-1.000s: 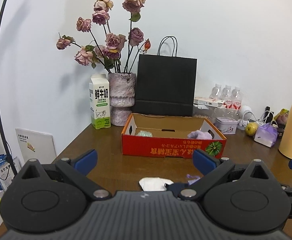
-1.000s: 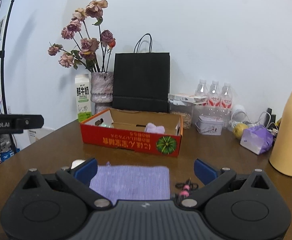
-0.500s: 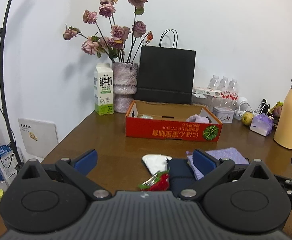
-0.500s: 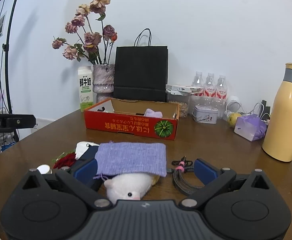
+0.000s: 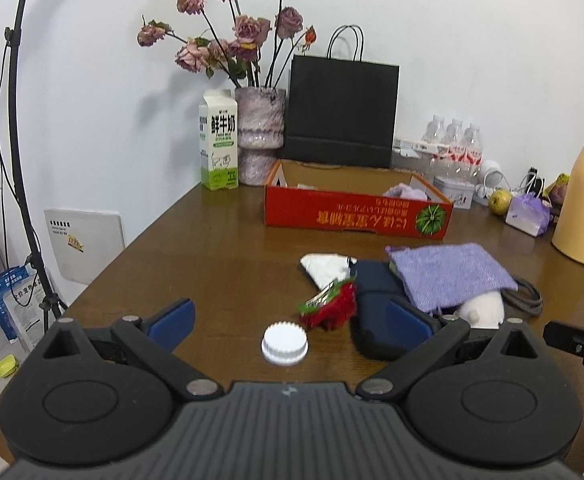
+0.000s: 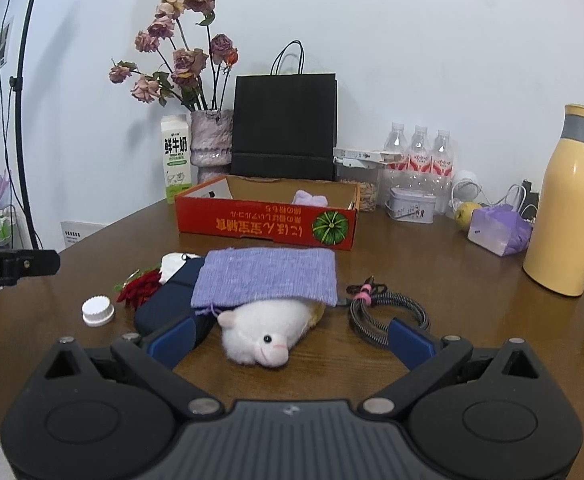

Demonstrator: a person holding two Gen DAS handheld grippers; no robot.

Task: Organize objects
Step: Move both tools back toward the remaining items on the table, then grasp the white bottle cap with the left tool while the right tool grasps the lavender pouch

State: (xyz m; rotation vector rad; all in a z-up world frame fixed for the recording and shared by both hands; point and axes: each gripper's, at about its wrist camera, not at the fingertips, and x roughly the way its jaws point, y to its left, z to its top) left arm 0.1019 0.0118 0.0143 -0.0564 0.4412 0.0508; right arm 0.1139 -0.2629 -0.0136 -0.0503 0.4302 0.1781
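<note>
Left gripper (image 5: 287,316) jaws wide apart, holding nothing, hovering over the brown wooden worktop (image 5: 211,256) near its front-left edge; bare wood left of it. White ridged bottle cap (image 5: 284,344) sits between its fingers, red tinsel clump (image 5: 332,308) just beyond, then dark navy pouch (image 5: 372,292) touching it. Lavender knitted cloth (image 6: 267,276) drapes over a white plush toy (image 6: 263,328), head poking out. Right gripper (image 6: 289,338) also wide open and empty, straddling the plush. Coiled braided cable (image 6: 384,316) lies just right. Red cardboard tray (image 6: 265,228) sits behind, apart, open strip of worktop between.
</note>
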